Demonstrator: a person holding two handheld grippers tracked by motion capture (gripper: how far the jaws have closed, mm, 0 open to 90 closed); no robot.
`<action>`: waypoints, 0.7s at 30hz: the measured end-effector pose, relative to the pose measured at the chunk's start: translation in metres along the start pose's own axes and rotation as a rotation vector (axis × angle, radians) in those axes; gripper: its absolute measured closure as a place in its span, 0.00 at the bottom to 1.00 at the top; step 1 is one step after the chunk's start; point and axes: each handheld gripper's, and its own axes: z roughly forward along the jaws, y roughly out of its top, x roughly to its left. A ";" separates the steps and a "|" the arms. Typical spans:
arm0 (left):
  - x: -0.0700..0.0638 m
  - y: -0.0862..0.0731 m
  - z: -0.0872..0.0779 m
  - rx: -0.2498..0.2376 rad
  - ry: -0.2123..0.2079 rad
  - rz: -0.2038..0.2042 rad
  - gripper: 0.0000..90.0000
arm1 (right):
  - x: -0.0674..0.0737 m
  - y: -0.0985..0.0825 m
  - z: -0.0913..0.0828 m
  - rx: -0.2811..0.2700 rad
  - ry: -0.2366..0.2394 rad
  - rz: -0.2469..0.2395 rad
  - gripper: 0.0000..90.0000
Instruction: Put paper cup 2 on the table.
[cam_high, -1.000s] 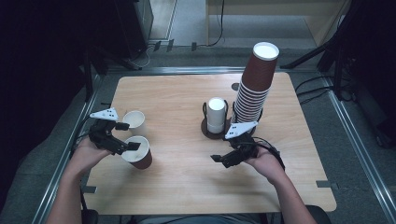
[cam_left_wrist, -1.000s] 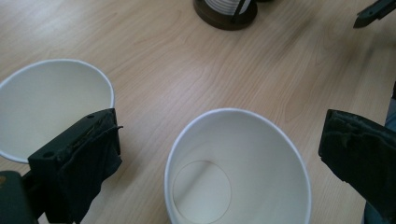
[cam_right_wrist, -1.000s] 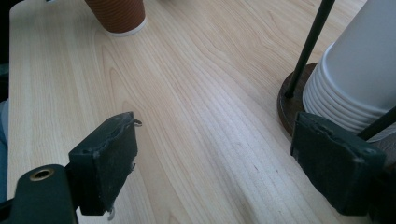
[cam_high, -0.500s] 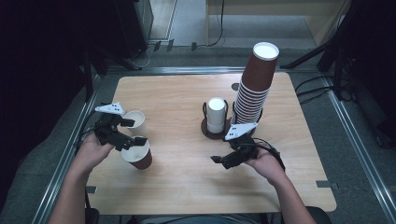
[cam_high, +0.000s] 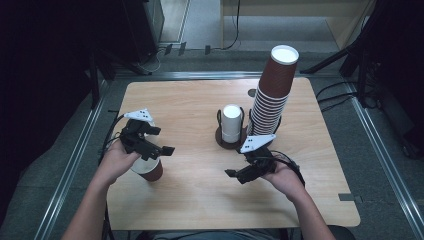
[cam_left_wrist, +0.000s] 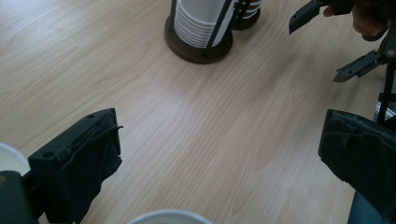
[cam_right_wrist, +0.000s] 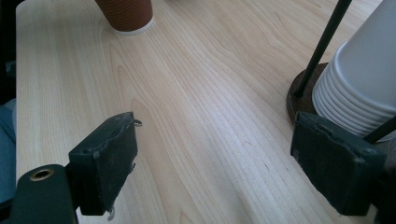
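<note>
High view puts the left gripper (cam_high: 159, 145) at middle left, its jaws spread wide and empty. A second ago it gripped the brown paper cup (cam_high: 148, 171); now that cup stands upright on the table (cam_high: 200, 200) just below it, over where a second cup stood. Probably the cup is nested and let go. The right gripper (cam_high: 239, 176), also released, hovers lower centre near the cup stack (cam_high: 272, 95).
</note>
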 end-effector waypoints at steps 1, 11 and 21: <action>-0.001 0.001 0.003 0.001 0.001 -0.001 0.00 | 0.000 0.000 0.000 -0.003 -0.002 -0.005 0.17; -0.014 0.013 0.026 0.015 -0.007 0.023 0.00 | 0.002 -0.004 -0.004 -0.001 -0.018 0.008 0.17; -0.033 0.021 0.049 0.033 -0.026 0.062 0.00 | 0.005 -0.007 -0.007 -0.003 -0.027 0.008 0.17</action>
